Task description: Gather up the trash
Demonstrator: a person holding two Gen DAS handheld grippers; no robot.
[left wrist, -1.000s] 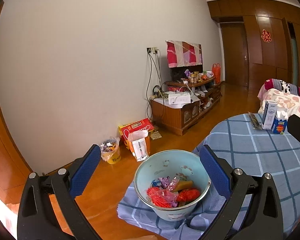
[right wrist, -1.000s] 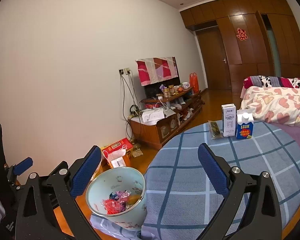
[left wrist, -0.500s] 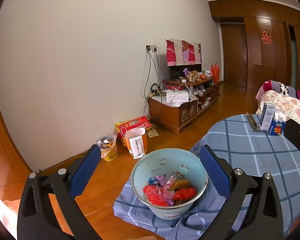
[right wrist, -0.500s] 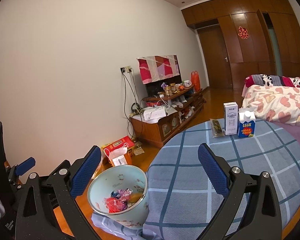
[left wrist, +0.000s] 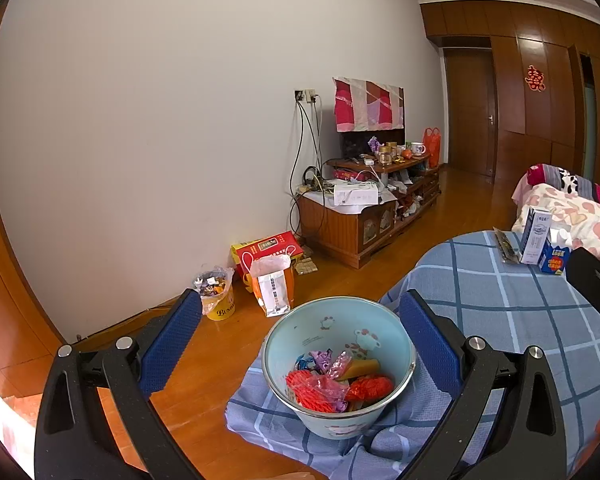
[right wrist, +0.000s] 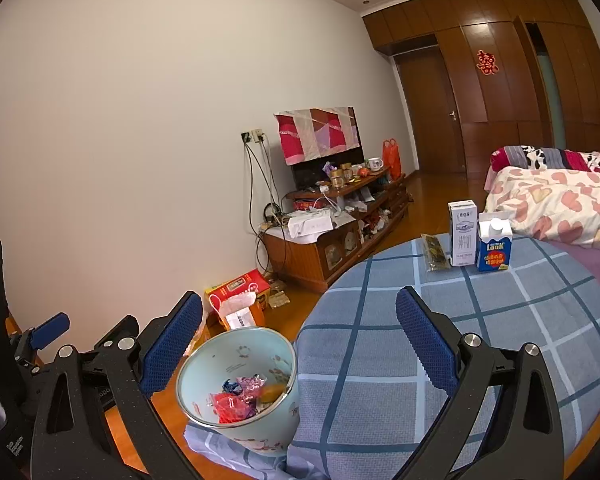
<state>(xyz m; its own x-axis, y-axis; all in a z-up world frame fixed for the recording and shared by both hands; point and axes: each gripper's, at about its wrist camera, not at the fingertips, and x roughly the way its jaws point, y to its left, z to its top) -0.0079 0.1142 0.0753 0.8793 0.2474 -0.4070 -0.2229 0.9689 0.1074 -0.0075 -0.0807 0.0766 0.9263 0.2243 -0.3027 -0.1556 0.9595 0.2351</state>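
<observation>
My left gripper (left wrist: 300, 330) is spread wide with nothing between its blue pads, and my right gripper (right wrist: 299, 328) is just as wide and empty. Nearest to me, between the left gripper's fingers at about 6 o'clock in the left wrist view, sits the pale blue bucket (left wrist: 331, 328) on the hanging fold of the blue checked cloth (left wrist: 511, 320) at the tabletop edge. Inside it lies the trash (left wrist: 331, 380): red net-like wrapping, purple and pink wrappers and an orange piece. In the right wrist view the same bucket (right wrist: 240, 354) is at 7 o'clock, just inside my left-hand finger, with my other gripper's black frame beyond it at 9 o'clock.

Farther across the tabletop, at about 1 o'clock in the right wrist view, stand a tall white milk carton (right wrist: 463, 233) and a shorter blue carton (right wrist: 493, 245), just beside each other, with a dark flat packet (right wrist: 435, 253) lying just left of the white one.

Beyond them, on the floor by the wall at 10 o'clock, are a small yellow bin (left wrist: 216, 294) with a full bag, a red box (left wrist: 266, 249) and a white paper bag (left wrist: 271, 285). Farther along the wall stands a cluttered wooden TV cabinet (left wrist: 363, 216), and at 2 o'clock a bed (right wrist: 555, 196) with a heart-patterned cover.
</observation>
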